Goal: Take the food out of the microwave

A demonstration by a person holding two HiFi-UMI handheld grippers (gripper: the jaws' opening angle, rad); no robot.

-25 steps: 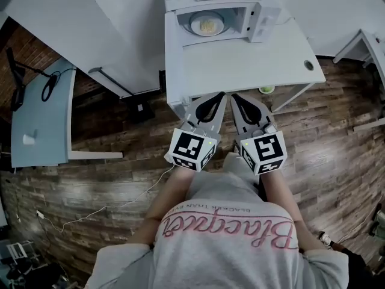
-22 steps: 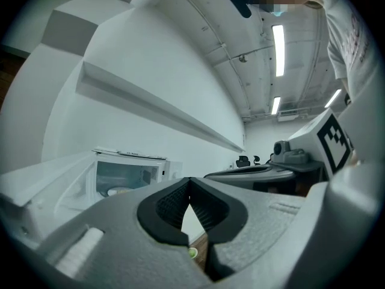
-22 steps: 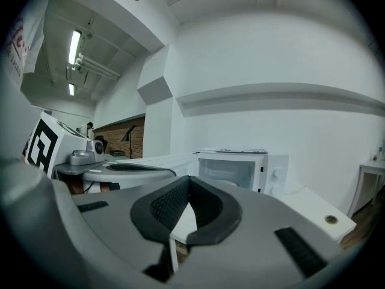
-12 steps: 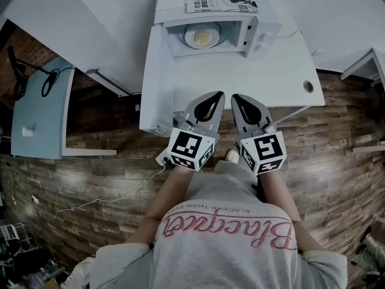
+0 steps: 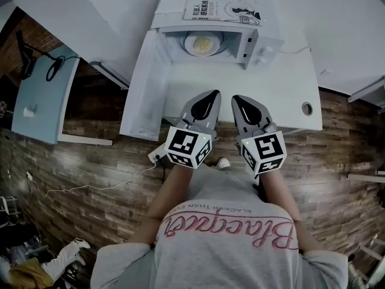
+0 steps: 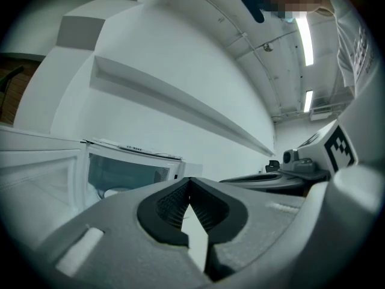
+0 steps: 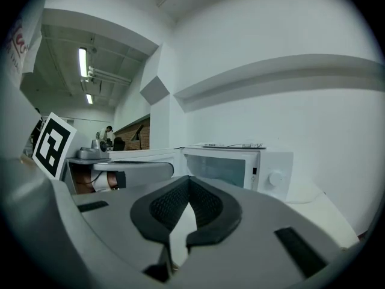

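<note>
white table [image 5: 240,83]; food [image 5: 203,42] well beyond jaws

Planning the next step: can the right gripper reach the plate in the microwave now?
Probably yes: the door stands open at the left and only bare table lies between the right gripper and the plate. Its fingers are shut.

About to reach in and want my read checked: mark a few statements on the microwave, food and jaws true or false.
The microwave door stands open. True.
The plate of food sits on the table. False: it is inside the microwave, which stands on the table.
The left gripper holds the plate in its jaws. False: its jaws are shut on nothing.
A booklet lies on top of the microwave. True.
</note>
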